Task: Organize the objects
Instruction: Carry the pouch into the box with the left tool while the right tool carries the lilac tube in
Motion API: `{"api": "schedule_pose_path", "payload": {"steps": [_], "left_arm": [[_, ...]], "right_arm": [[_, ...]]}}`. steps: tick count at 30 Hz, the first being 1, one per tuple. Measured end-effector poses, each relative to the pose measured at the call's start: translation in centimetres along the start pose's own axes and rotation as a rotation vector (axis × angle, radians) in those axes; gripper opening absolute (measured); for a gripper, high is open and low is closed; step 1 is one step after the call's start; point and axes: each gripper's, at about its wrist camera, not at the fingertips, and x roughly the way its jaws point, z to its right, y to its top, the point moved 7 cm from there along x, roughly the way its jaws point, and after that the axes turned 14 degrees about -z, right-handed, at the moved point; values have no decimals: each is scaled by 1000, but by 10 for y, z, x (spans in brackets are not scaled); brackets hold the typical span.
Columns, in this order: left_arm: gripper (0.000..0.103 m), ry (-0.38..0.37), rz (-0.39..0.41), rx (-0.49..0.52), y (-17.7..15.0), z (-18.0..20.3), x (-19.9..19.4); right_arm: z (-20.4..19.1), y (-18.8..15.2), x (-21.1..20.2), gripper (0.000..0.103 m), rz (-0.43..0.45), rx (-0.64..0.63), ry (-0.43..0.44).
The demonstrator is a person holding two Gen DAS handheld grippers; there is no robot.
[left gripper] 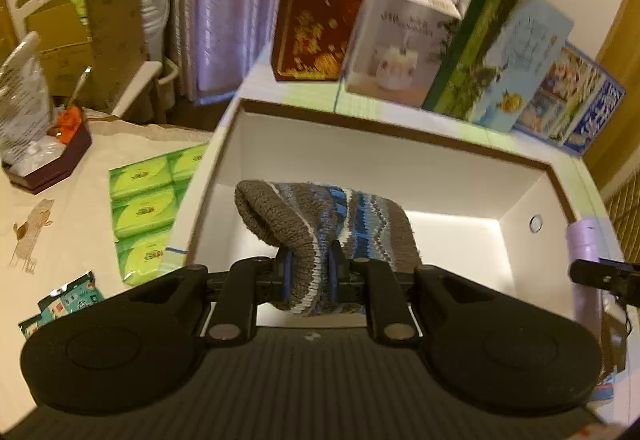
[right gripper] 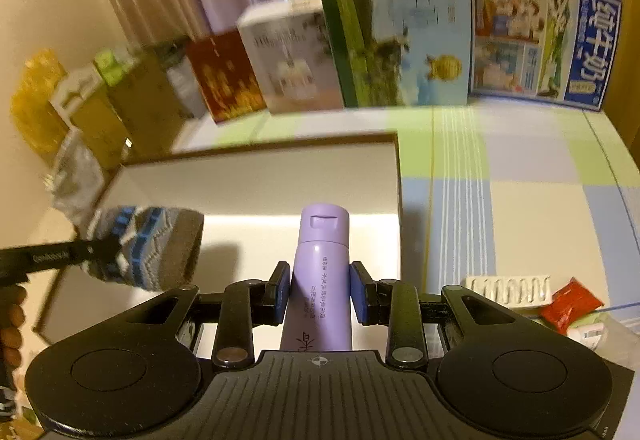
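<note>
My left gripper (left gripper: 309, 272) is shut on a grey and blue striped knit sock (left gripper: 328, 224) and holds it over the open white box (left gripper: 360, 143). The sock also shows in the right wrist view (right gripper: 156, 248), at the left above the box (right gripper: 260, 171). My right gripper (right gripper: 320, 290) is shut on a purple tube (right gripper: 320, 272) with its cap pointing forward, held over the box's right part. The tube also shows at the right edge of the left wrist view (left gripper: 586, 244).
Several upright cartons (left gripper: 400, 47) stand behind the box on the checked cloth (right gripper: 520, 179). Green tissue packs (left gripper: 148, 199) and a dark tray (left gripper: 52, 159) lie to the left. A white ridged piece (right gripper: 508, 290) and a red packet (right gripper: 572, 304) lie to the right.
</note>
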Motion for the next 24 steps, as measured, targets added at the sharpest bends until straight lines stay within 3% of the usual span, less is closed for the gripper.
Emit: {"api": "schedule_pose_path", "payload": {"steps": [7, 16, 18, 24], "left_arm": [[19, 34, -78, 85, 13, 9, 36], [45, 62, -66, 141, 24, 10, 36], [55, 65, -61, 146, 26, 10, 35], [67, 77, -56, 156, 28, 9, 32]], "right_arm": [[-4, 8, 28, 29, -43, -33, -55], [-7, 23, 43, 29, -50, -78, -109], [-8, 26, 44, 29, -45, -90, -117], [-7, 33, 38, 32, -18, -94, -105]]}}
